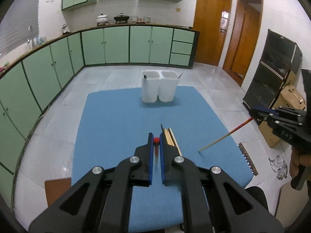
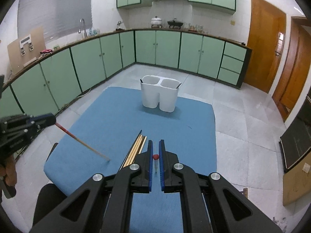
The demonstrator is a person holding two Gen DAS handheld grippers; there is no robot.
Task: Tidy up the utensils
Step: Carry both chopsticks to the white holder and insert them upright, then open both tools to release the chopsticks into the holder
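A white two-compartment utensil holder (image 1: 159,88) (image 2: 159,95) stands at the far end of the blue mat (image 1: 116,128) (image 2: 175,128). A bundle of chopsticks (image 1: 171,138) (image 2: 136,149) lies on the mat near me. My left gripper (image 1: 155,138) (image 2: 53,119) is shut on a red-ended chopstick (image 1: 156,149) (image 2: 83,144), its thin tip touching the mat. My right gripper (image 2: 155,145) (image 1: 254,112) is shut on another red-ended chopstick (image 2: 155,162) (image 1: 225,136), tip also on the mat.
Green kitchen cabinets (image 1: 116,44) run along the left and back walls. Wooden doors (image 1: 213,23) stand at the right. A black shelf unit (image 1: 272,69) and cardboard boxes (image 1: 287,101) sit on the floor to the right. A dark utensil handle (image 1: 180,75) pokes from the holder.
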